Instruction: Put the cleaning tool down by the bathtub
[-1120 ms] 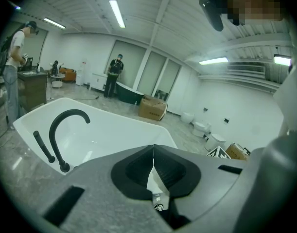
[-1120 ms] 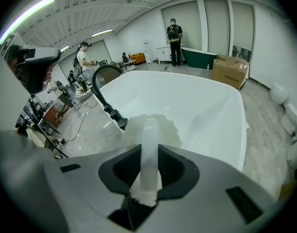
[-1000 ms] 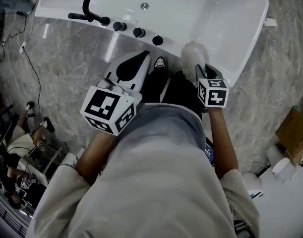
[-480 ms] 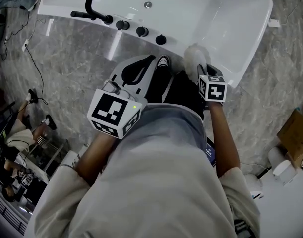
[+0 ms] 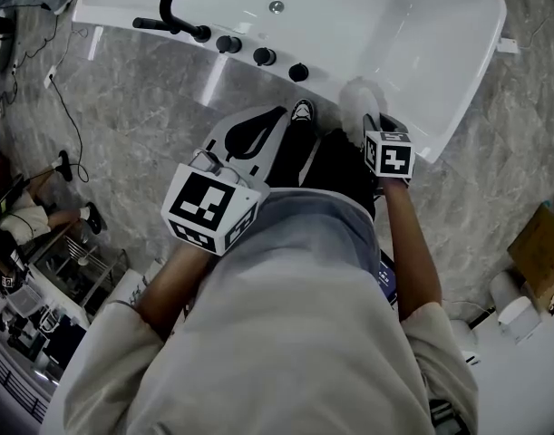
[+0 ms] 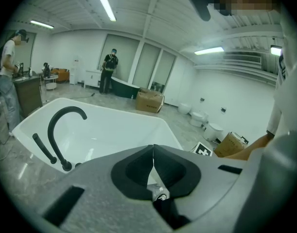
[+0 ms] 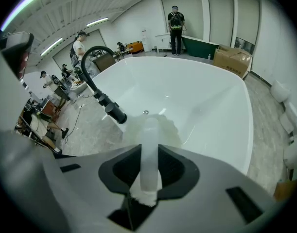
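Note:
The cleaning tool is a fluffy white duster head (image 5: 355,98) on a pale translucent handle (image 7: 148,152). My right gripper (image 5: 374,123) is shut on that handle and points steeply down over the near rim of the white bathtub (image 5: 476,71), by its right corner. In the right gripper view the fluffy head (image 7: 163,127) hangs in front of the tub's inner wall (image 7: 206,96). My left gripper (image 5: 277,116) is shut with nothing between its jaws, held over the grey marble floor just in front of the tub. Its tips (image 6: 153,147) meet in the left gripper view.
A black arched faucet (image 5: 172,3) and three black knobs (image 5: 264,56) sit on the tub's left rim. The person's shoe (image 5: 301,111) stands on the marble floor between the grippers. Cables (image 5: 63,116) trail at left; a cardboard box (image 5: 539,252) lies at right.
My right gripper has sunk a little with the duster, closer to the tub's near rim. The left gripper has hardly moved.

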